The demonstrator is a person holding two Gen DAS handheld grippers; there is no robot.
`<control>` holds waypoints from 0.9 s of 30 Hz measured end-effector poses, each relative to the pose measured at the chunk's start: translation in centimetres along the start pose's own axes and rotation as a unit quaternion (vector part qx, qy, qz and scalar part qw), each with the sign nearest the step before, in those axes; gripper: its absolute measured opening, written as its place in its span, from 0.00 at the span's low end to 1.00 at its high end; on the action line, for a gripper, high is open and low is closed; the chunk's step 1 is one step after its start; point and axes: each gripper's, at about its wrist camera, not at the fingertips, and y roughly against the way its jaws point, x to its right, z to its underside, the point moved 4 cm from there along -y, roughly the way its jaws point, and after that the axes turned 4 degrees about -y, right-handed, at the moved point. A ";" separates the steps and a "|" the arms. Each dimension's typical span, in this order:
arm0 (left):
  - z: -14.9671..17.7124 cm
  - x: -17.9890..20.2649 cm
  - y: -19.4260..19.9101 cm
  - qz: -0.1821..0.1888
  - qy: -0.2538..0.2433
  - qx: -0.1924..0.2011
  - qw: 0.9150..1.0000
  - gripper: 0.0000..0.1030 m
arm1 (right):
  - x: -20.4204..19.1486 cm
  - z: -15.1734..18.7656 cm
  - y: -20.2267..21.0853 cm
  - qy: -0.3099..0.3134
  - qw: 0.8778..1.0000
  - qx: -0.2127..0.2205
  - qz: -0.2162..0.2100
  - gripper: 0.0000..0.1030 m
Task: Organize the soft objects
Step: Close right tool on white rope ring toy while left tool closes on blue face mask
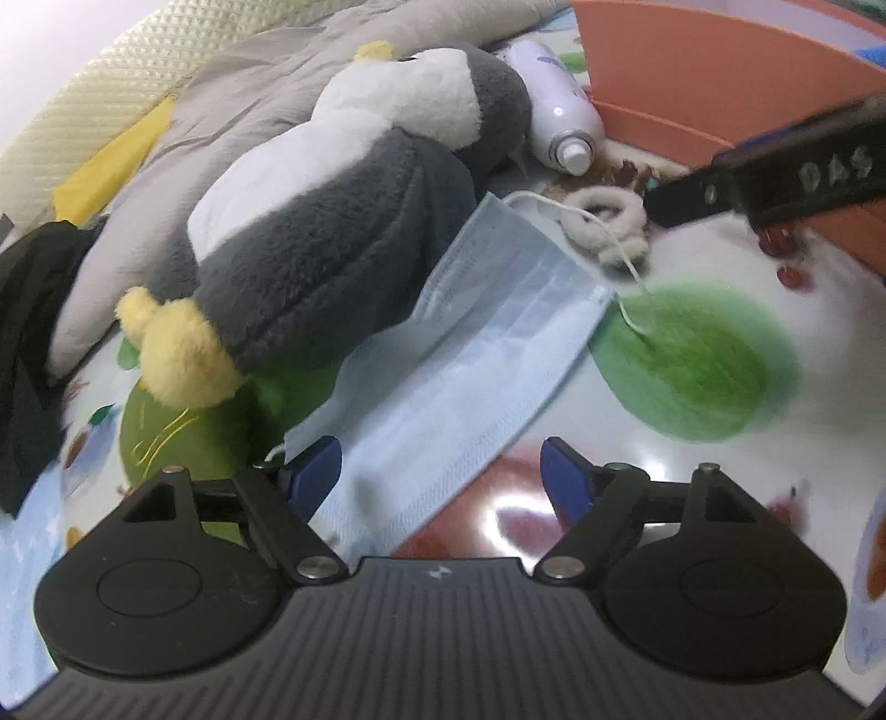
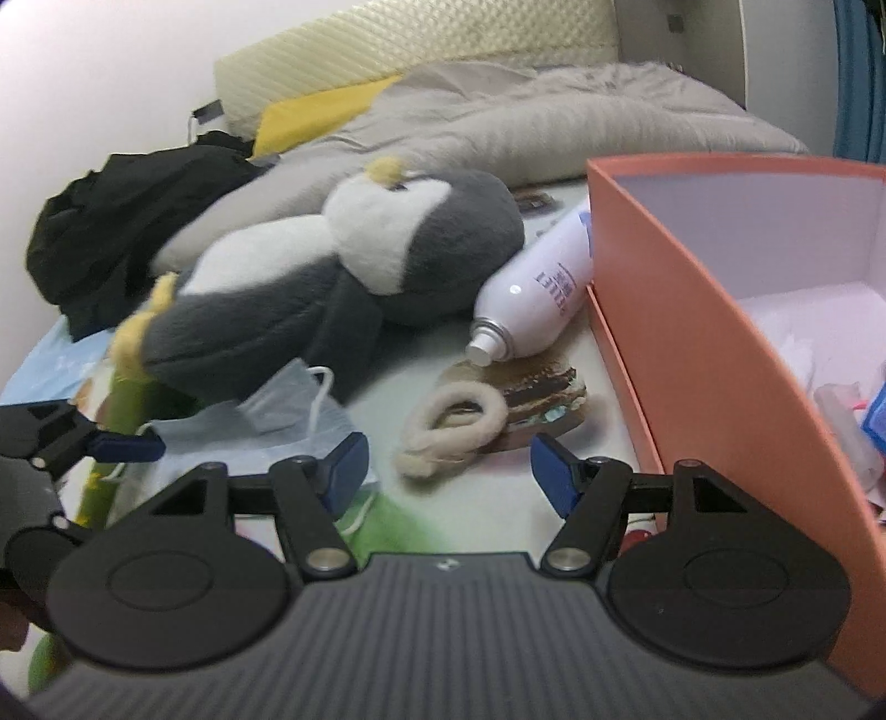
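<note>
A grey and white plush penguin (image 1: 332, 221) lies on the printed mat; it also shows in the right wrist view (image 2: 343, 282). A light blue face mask (image 1: 470, 354) lies beside it, its near end between the fingers of my open left gripper (image 1: 440, 471). The mask also shows in the right wrist view (image 2: 266, 421). A cream fuzzy hair tie (image 2: 454, 426) lies just ahead of my open, empty right gripper (image 2: 446, 468); it also shows in the left wrist view (image 1: 609, 216). The right gripper's finger (image 1: 775, 171) reaches in above it.
An orange box (image 2: 692, 310) with mixed items inside stands on the right. A white spray can (image 2: 537, 288) lies against it. A grey blanket (image 2: 526, 122), black clothing (image 2: 122, 221) and a cream pillow (image 2: 415, 44) lie behind. The left gripper (image 2: 111, 443) shows at left.
</note>
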 end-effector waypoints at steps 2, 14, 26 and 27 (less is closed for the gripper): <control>-0.3 -0.6 -0.5 0.012 0.009 0.004 1.000 0.80 | 0.2 0.0 -1.0 0.000 1.000 -0.002 0.004 0.65; -0.3 -3.2 -2.7 0.090 0.093 0.007 0.992 0.79 | 0.3 0.1 -4.9 0.031 0.999 -0.029 -0.011 0.63; -0.4 -2.4 -2.1 0.108 0.098 0.014 0.989 0.35 | -0.3 0.2 -4.9 0.050 0.998 -0.021 -0.016 0.32; -0.5 -2.3 -2.0 0.108 0.100 0.013 0.989 0.31 | -0.3 0.2 -4.8 0.050 0.998 -0.021 -0.017 0.32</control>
